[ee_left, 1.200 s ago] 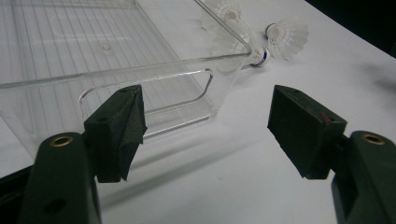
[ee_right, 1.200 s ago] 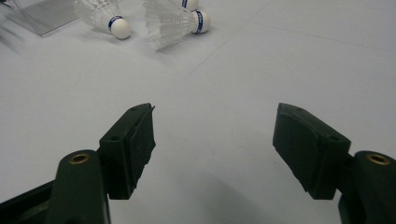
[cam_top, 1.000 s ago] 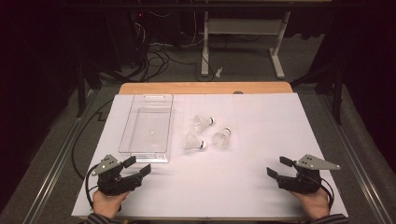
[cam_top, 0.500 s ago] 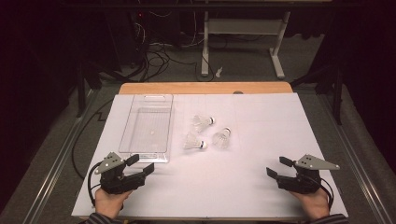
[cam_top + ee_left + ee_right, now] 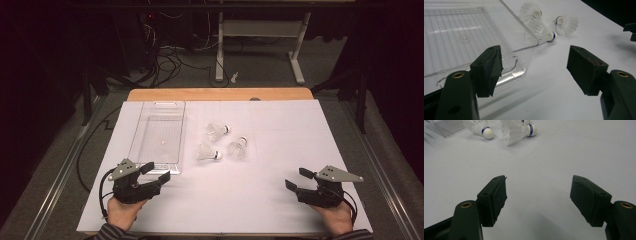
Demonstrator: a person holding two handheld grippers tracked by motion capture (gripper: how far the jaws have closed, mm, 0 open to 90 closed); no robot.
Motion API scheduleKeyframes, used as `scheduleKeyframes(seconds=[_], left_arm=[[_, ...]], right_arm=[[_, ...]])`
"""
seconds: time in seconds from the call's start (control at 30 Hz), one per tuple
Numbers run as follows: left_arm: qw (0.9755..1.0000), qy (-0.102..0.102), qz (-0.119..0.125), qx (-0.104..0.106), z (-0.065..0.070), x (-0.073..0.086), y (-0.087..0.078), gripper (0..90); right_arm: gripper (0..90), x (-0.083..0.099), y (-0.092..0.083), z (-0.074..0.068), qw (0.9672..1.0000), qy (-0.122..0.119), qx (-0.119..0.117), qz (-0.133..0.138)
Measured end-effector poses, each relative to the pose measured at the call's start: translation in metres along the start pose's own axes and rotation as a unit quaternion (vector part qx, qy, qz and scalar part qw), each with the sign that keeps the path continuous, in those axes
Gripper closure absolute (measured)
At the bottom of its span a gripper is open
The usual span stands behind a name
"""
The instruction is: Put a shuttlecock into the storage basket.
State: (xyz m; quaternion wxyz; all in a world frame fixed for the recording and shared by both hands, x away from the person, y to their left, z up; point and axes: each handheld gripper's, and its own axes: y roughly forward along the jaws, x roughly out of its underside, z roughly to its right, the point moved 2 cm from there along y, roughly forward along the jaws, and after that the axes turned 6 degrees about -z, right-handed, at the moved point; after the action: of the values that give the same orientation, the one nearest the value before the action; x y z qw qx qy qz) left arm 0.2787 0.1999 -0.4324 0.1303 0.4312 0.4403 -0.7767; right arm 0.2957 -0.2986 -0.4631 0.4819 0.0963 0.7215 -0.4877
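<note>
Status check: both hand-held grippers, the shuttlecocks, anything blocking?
Left hand-held gripper open, empty, at clear tray near corner. Right hand-held gripper open, empty. Three shuttlecocks loose on white sheet. Path clear.

No lettering can be read anywhere. The shuttlecock carries a blue band near its cork with tiny white marks, too small to make out.

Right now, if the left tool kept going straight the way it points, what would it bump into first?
Probably the clear tray: the left tool is open, and the tray's near corner lies between its jaws. The nearest shuttlecock lies just past that corner. Depth is hard to judge, so it might slip past the corner.
</note>
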Motion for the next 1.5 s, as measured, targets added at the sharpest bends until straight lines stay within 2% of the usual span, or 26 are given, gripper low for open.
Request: scheduleKeyframes(seconds=[0.33,0.97,1.5], left_arm=[[1.0000,0.008,-0.004,-0.004,0.004,-0.004,0.004,29.6],[0.9999,0.011,-0.005,0.010,0.011,-0.015,0.013,30.9],[0.9996,0.023,-0.011,0.014,0.018,-0.028,0.026,31.1]], right_arm=[[29.8,0.000,0.000,0.000,1.0000,0.000,0.000,0.000],[29.8,0.000,0.000,0.000,1.0000,0.001,0.001,-0.001],[29.8,0.000,0.000,0.000,1.0000,-0.002,0.000,-0.002]])
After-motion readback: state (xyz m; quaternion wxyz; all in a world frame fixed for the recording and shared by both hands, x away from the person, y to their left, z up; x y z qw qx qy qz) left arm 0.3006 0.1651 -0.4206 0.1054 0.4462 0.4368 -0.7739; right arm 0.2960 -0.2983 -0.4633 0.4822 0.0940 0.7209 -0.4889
